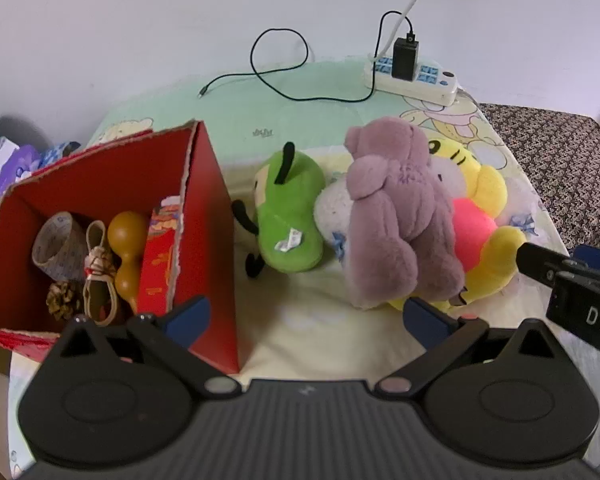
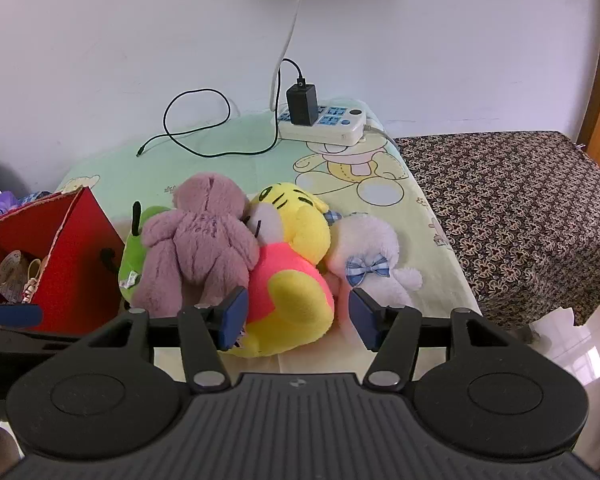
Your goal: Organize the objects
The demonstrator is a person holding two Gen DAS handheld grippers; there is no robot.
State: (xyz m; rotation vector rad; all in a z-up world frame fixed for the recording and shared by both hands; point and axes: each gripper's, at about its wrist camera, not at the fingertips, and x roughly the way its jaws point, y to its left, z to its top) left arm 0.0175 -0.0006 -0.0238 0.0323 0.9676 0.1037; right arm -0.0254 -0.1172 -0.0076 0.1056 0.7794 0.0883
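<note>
My left gripper (image 1: 308, 316) is wide open, with nothing between its fingers, low over the cloth between the red cardboard box (image 1: 212, 240) and the plush pile. The box holds a tape roll (image 1: 56, 244), a brown gourd (image 1: 128, 252), a red packet (image 1: 160, 256) and a pine cone. A green plush (image 1: 292, 220), a mauve bear (image 1: 396, 216), a white plush (image 2: 364, 248) with a blue bow and a yellow plush in a pink top (image 2: 296, 280) lie bunched together. My right gripper (image 2: 298, 318) is open around the yellow plush's lower end; its left pad touches the plush, the right pad stands clear.
A white power strip (image 2: 324, 124) with a black charger and a looping black cable (image 2: 196, 120) lies at the table's back edge by the wall. A brown patterned cloth surface (image 2: 508, 208) adjoins on the right. Loose clutter (image 1: 8, 160) sits beyond the box on the left.
</note>
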